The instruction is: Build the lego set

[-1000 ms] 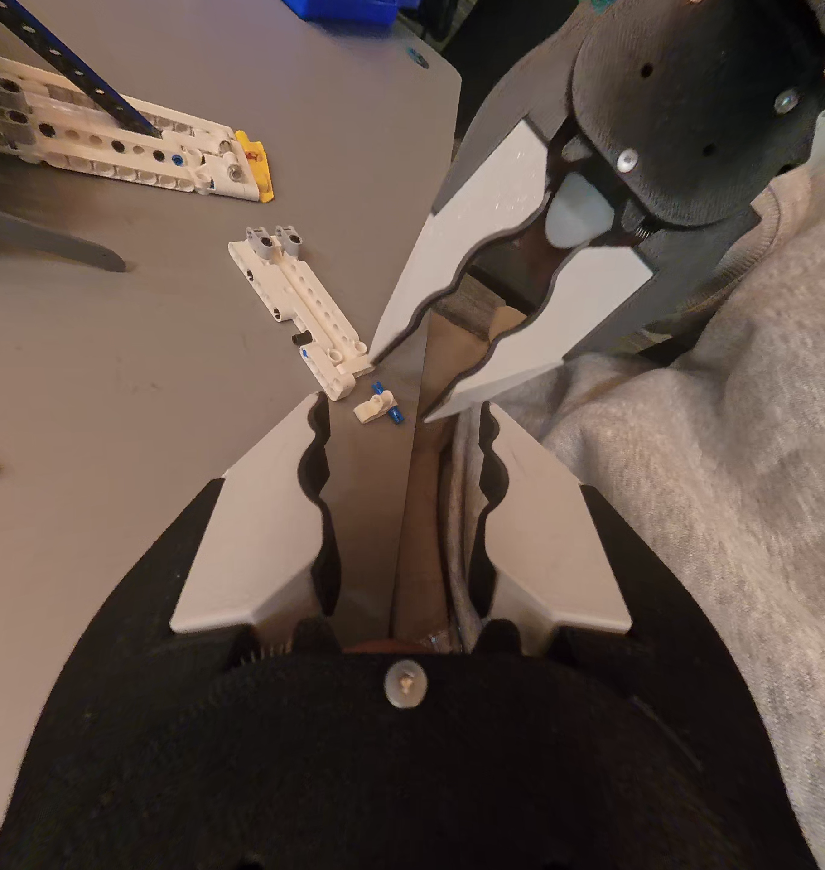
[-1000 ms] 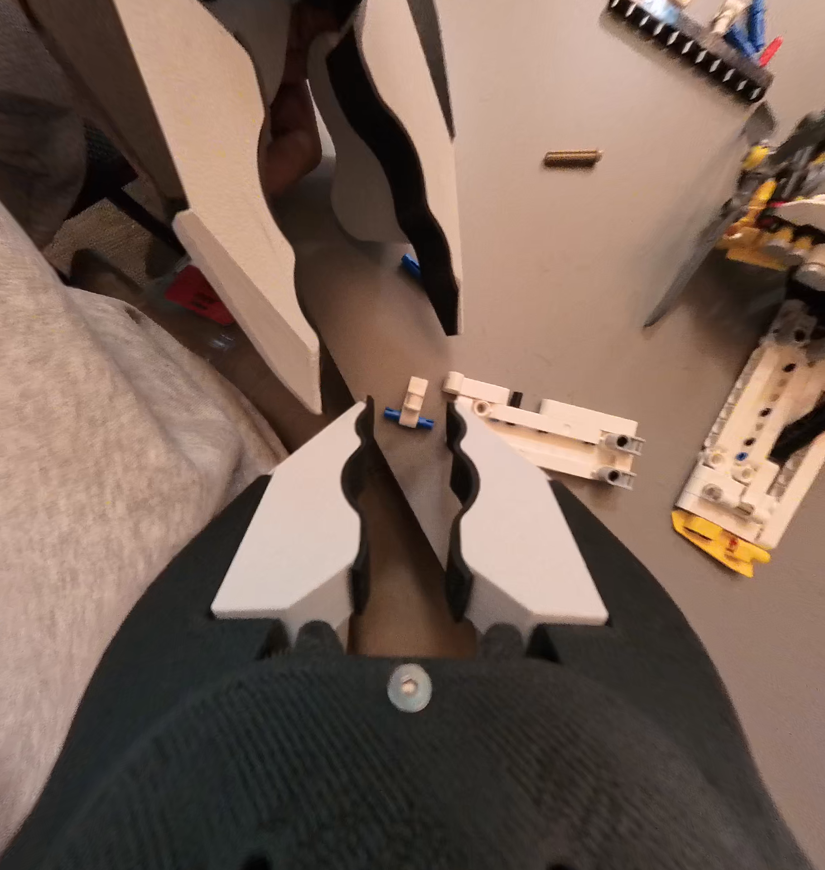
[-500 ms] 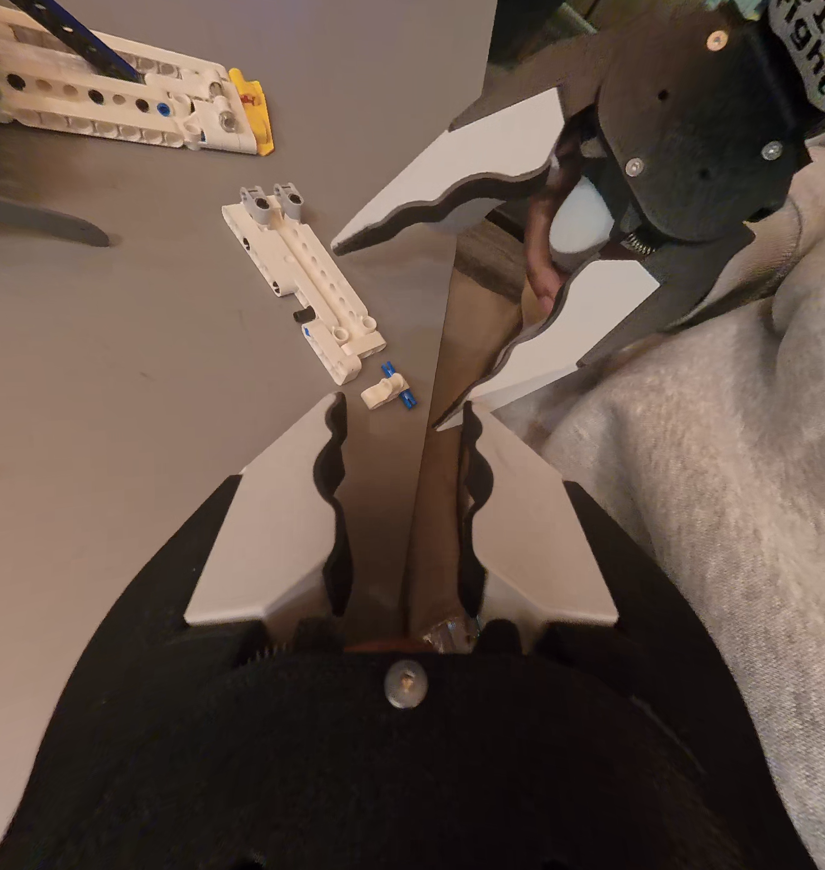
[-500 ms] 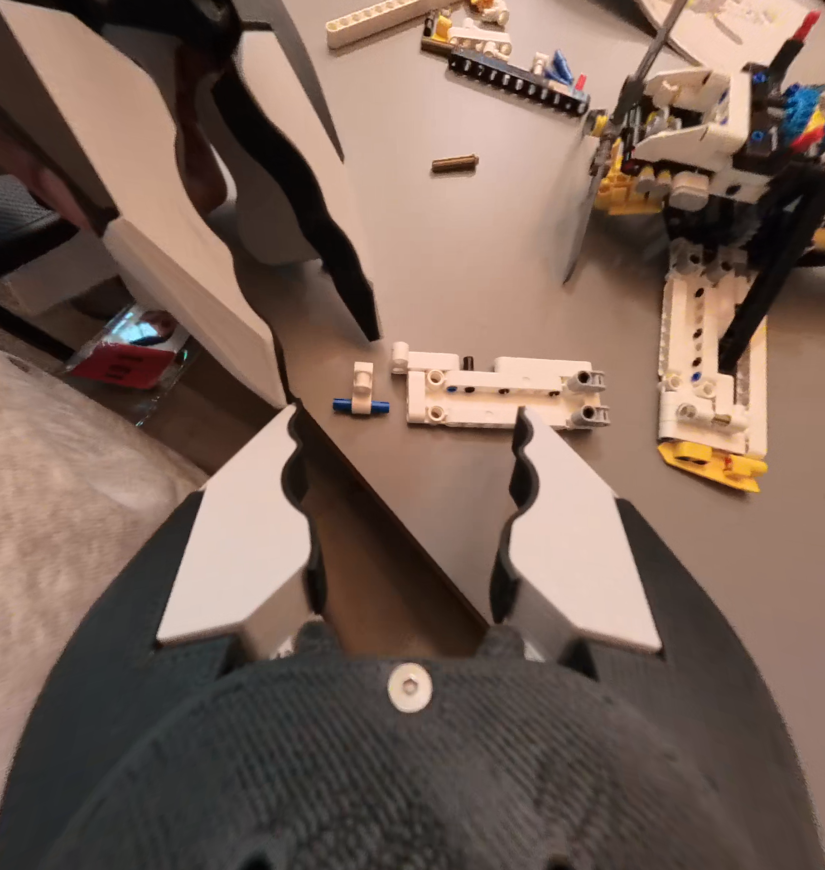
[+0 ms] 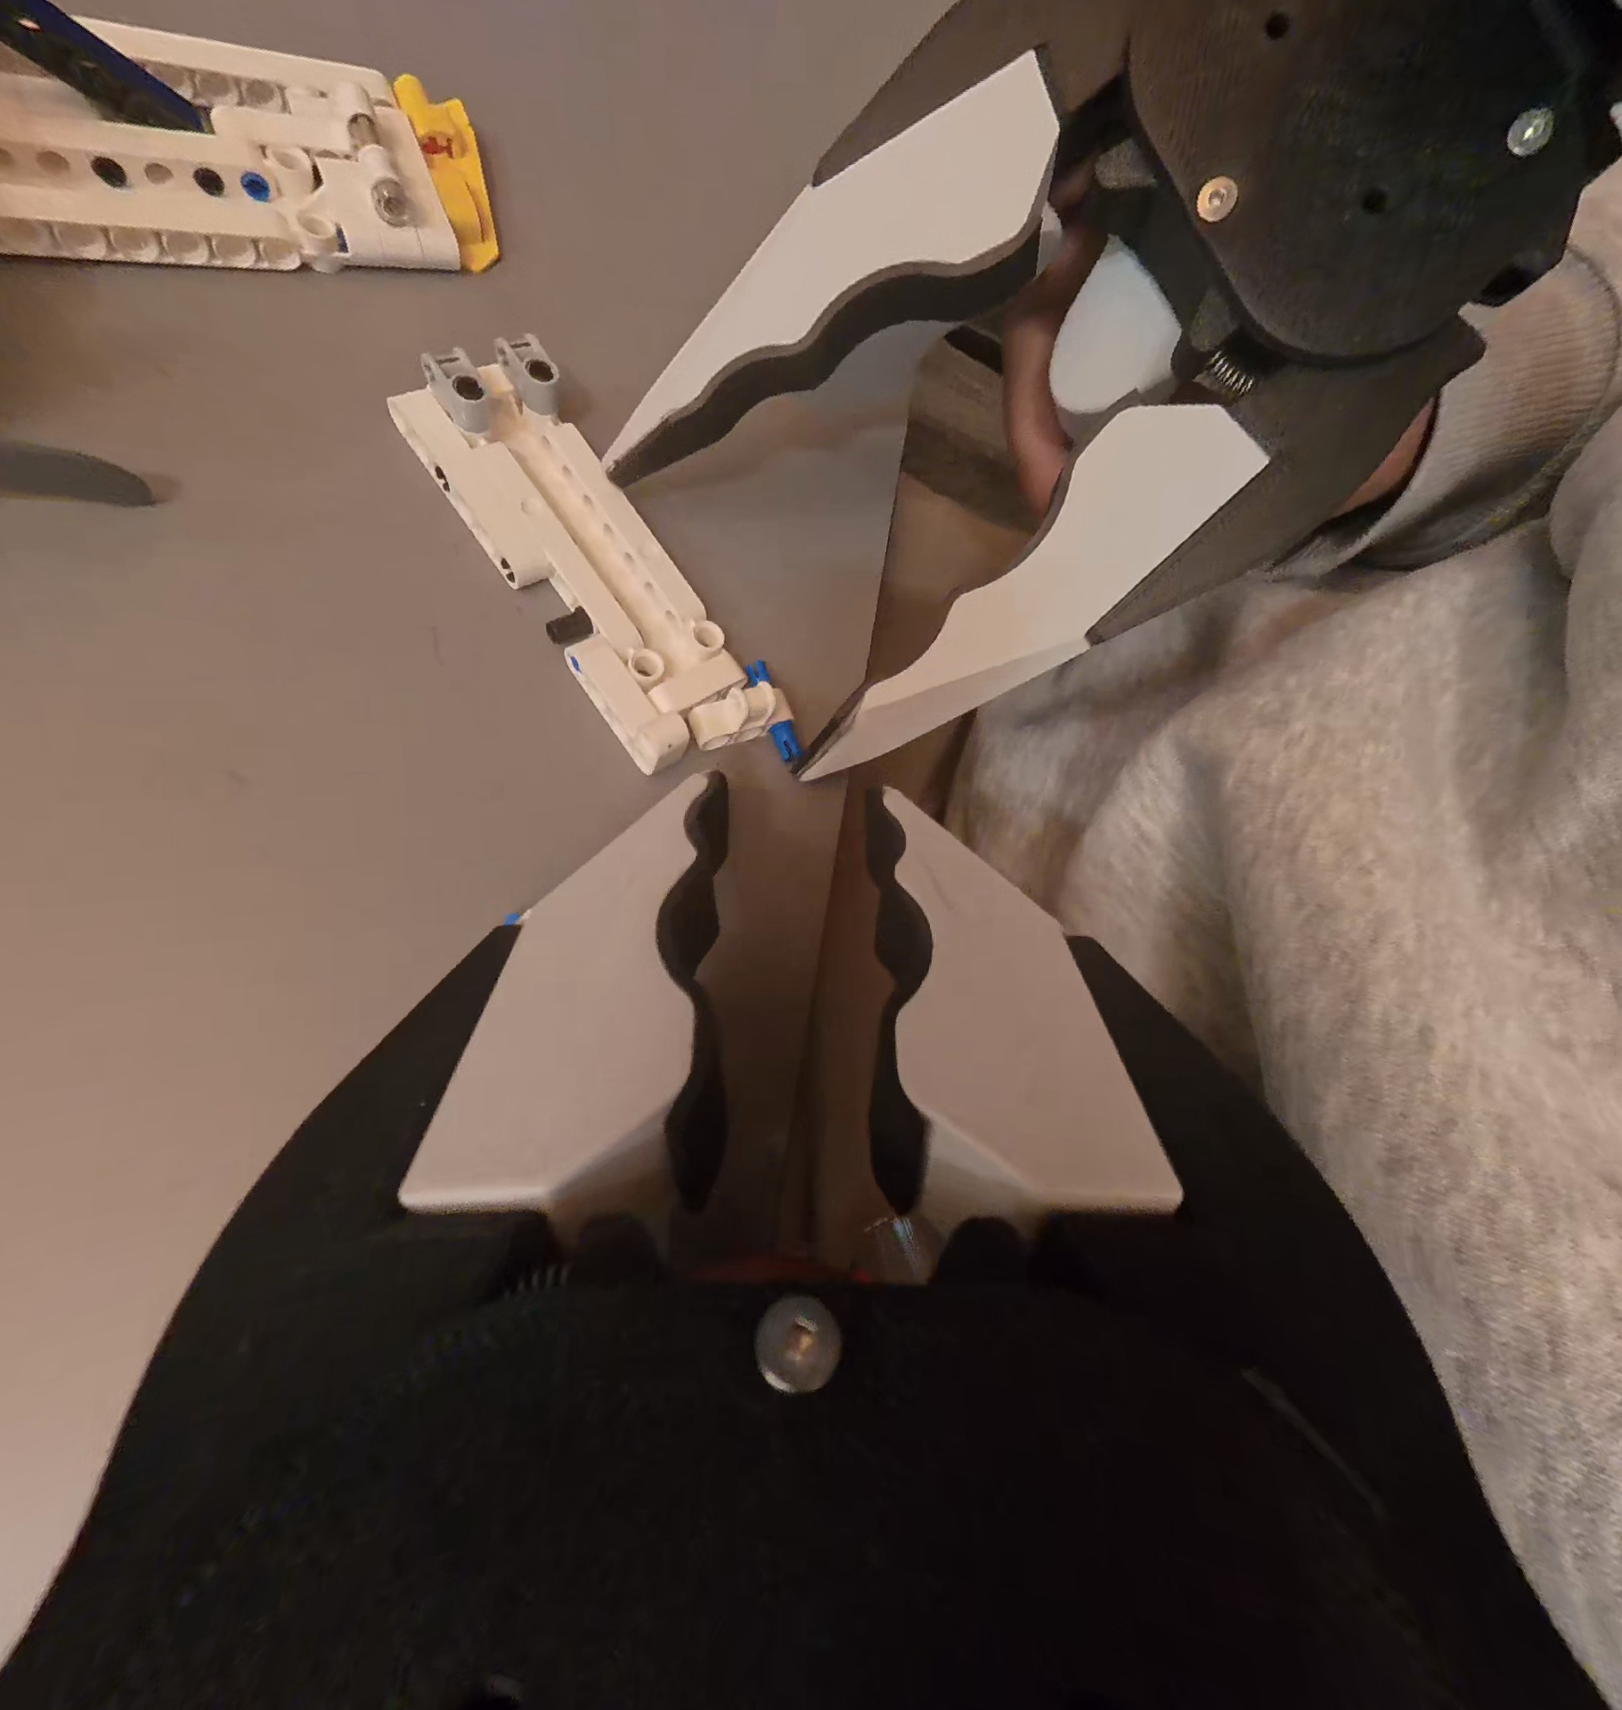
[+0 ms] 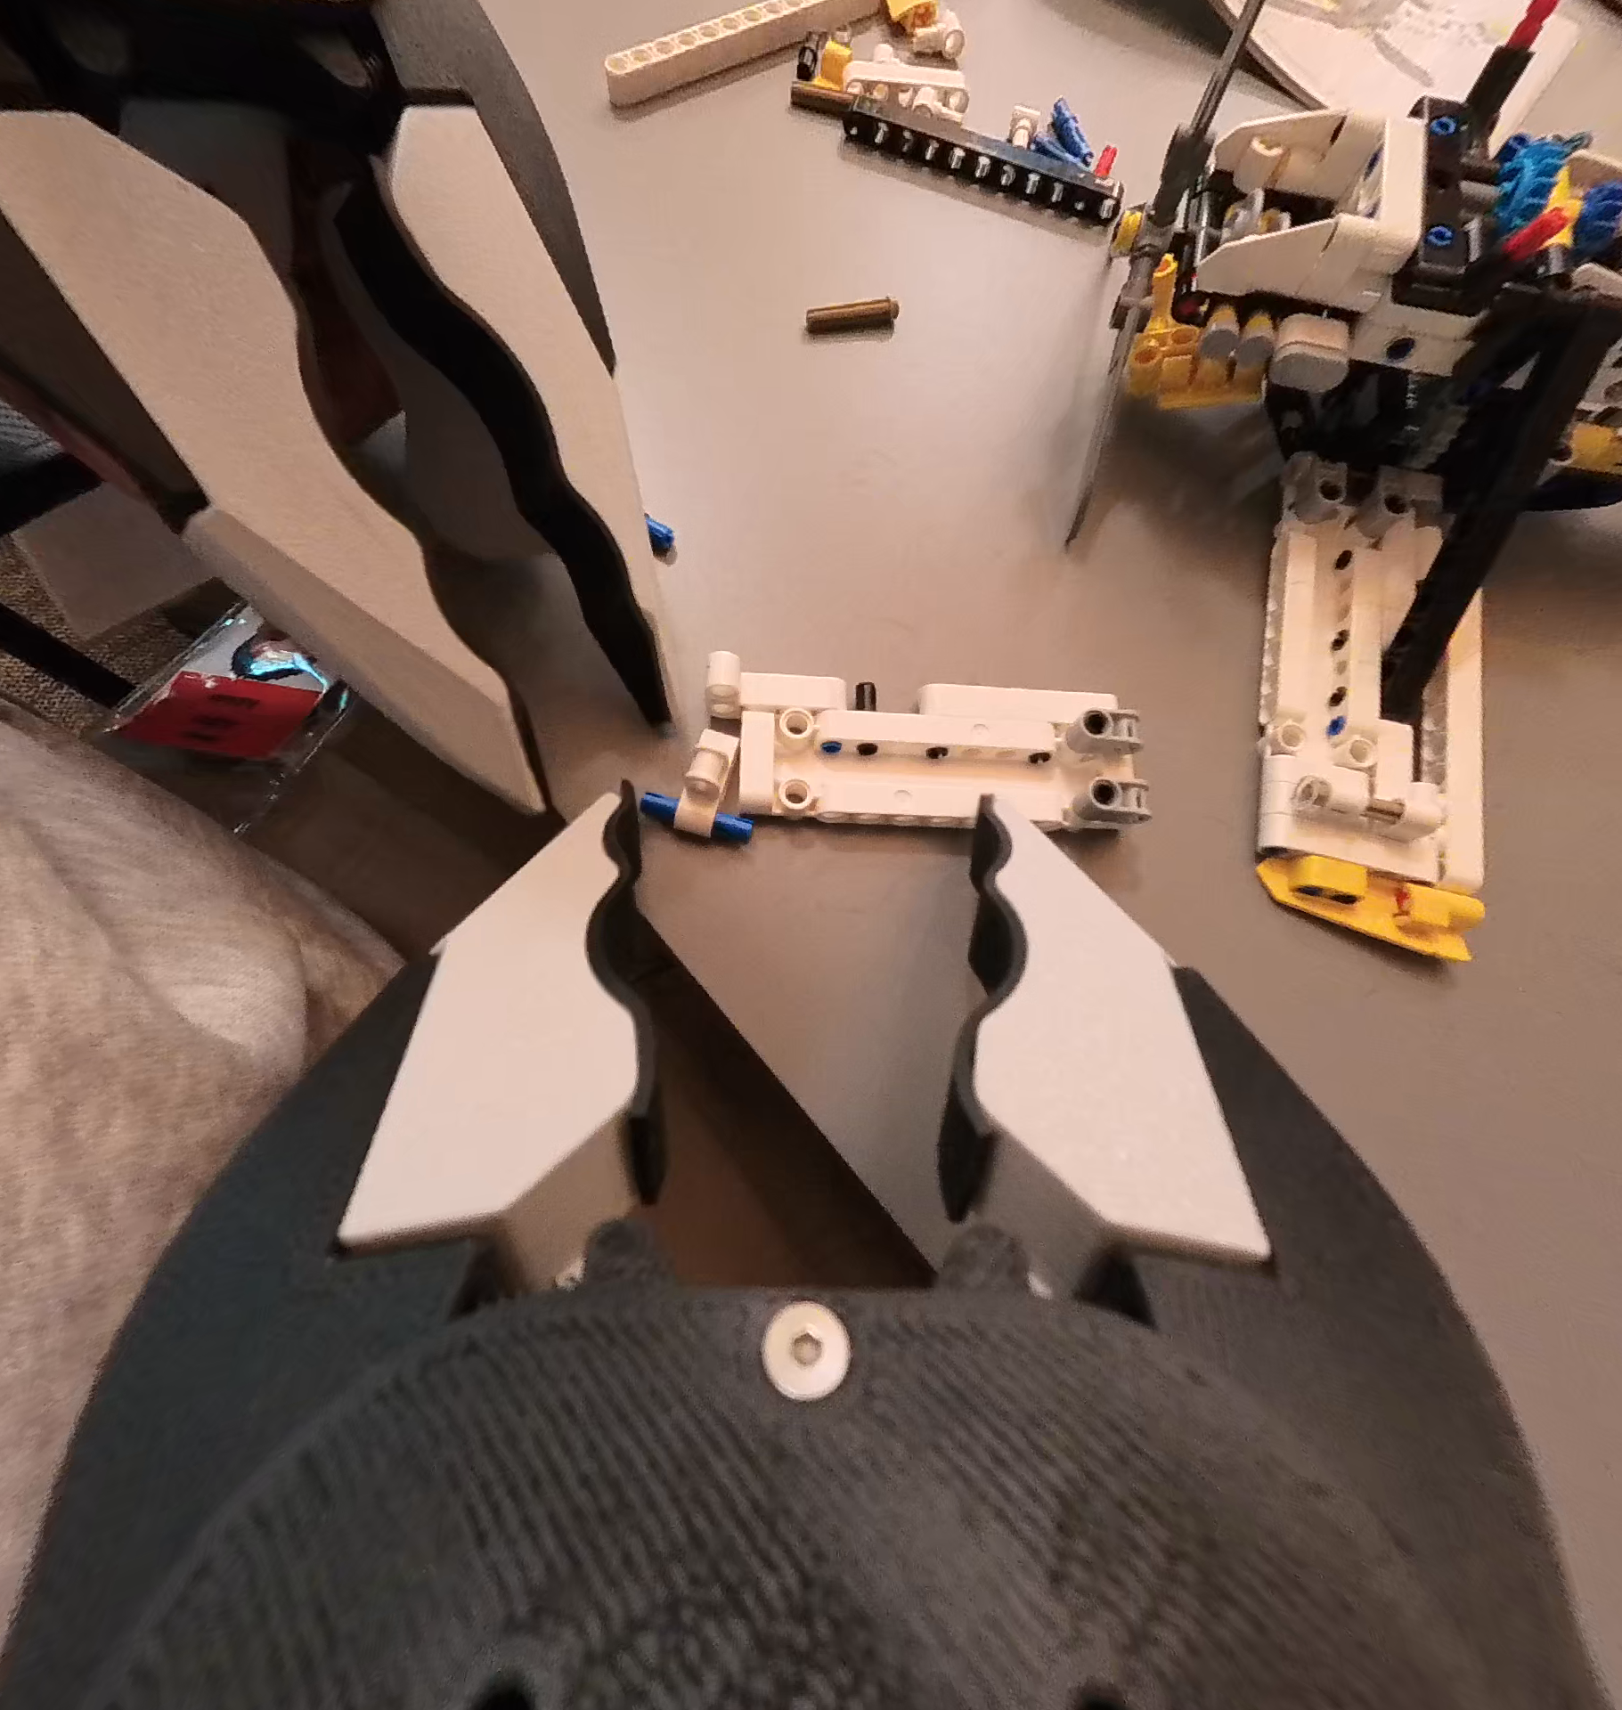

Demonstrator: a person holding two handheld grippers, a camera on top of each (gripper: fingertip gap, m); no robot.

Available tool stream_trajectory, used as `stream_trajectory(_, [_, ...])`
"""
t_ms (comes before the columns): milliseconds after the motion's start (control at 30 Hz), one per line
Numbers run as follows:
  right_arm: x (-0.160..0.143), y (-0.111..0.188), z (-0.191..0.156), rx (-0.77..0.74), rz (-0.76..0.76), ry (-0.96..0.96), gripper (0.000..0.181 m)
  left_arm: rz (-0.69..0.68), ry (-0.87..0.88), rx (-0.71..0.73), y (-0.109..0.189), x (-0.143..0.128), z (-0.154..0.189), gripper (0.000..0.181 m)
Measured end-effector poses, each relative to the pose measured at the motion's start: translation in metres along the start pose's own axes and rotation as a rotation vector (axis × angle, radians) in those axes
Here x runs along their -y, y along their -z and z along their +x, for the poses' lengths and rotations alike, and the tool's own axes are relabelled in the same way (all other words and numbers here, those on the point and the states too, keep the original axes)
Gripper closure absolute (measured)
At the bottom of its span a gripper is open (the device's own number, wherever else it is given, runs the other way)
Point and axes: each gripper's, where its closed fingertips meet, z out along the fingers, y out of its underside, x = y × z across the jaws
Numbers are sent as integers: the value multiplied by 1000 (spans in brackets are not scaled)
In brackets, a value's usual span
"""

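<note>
A flat white subassembly [image 5: 566, 546] with two grey connectors at its far end lies on the grey table near its edge; it also shows in the right wrist view [image 6: 927, 759]. A small white connector on a blue pin [image 5: 742, 717] lies against its near end [image 6: 705, 796]. My right gripper [image 6: 805, 810] is open wide and empty, its jaws on either side of these pieces, one tip at the blue pin. My left gripper [image 5: 793, 786] is open narrowly and empty, just short of the connector. Each gripper shows in the other's view: the right [image 5: 710, 620], the left [image 6: 599, 759].
A large white, black and yellow model [image 6: 1344, 231] stands at the right, with a white wing panel with a yellow tip [image 6: 1362, 740] in front of it. A black beam with loose parts [image 6: 973, 157], a brass rod [image 6: 851, 315] and a blue pin [image 6: 659, 532] lie farther off. A person's grey sleeve [image 5: 1344, 925] lies beyond the table edge.
The right gripper has opened wider and come in over the white subassembly. The small connector with the blue pin, apart before, now lies against the subassembly's end. The left gripper has narrowed slightly.
</note>
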Motion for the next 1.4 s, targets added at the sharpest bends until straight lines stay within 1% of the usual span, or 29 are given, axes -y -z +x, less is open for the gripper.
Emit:
stream_trajectory(67, [2, 4, 0, -1, 6, 11, 109, 9, -9, 19, 3, 1, -3, 154])
stream_trajectory(133, [11, 10, -1, -9, 43, 41, 112, 44, -8, 23, 7, 6, -5, 155])
stream_trajectory(167, [15, 14, -2, -14, 65, 63, 117, 66, -3, 19, 9, 8, -6, 154])
stream_trajectory(233, [21, 18, -9, -11, 86, 106, 132, 102, 14, 19, 13, 13, -9, 152])
stream_trajectory(333, [21, 15, -23, 34, 61, 98, 146, 130, 29, 32, 16, 17, -13, 147])
stream_trajectory(467, [12, 8, -27, 57, 15, 47, 162, 129, 45, 55, 13, 17, -16, 143])
stream_trajectory(633, [10, 4, -25, 66, 14, 28, 177, 99, 61, 57, 5, 15, -16, 144])
stream_trajectory(767, [10, 4, -24, 63, 18, 50, 177, 87, 59, 63, 3, 13, -16, 145])
stream_trajectory(867, [10, 4, -26, 89, 26, 59, 177, 87, 65, 45, 3, 13, -14, 145])
stream_trajectory(967, [11, 5, -31, 139, 44, 124, 178, 87, 62, 14, 4, 12, -10, 143])
stream_trajectory(1067, [11, 4, -32, 159, 57, 210, 178, 76, 54, 1, 3, 10, -7, 140])
stream_trajectory(1167, [13, 2, -33, 185, 75, 255, 178, 65, 46, -1, 3, 8, -7, 139])
stream_trajectory(1400, [13, 1, -26, 198, 81, 283, 176, 65, 55, 1, 5, 7, -8, 138])
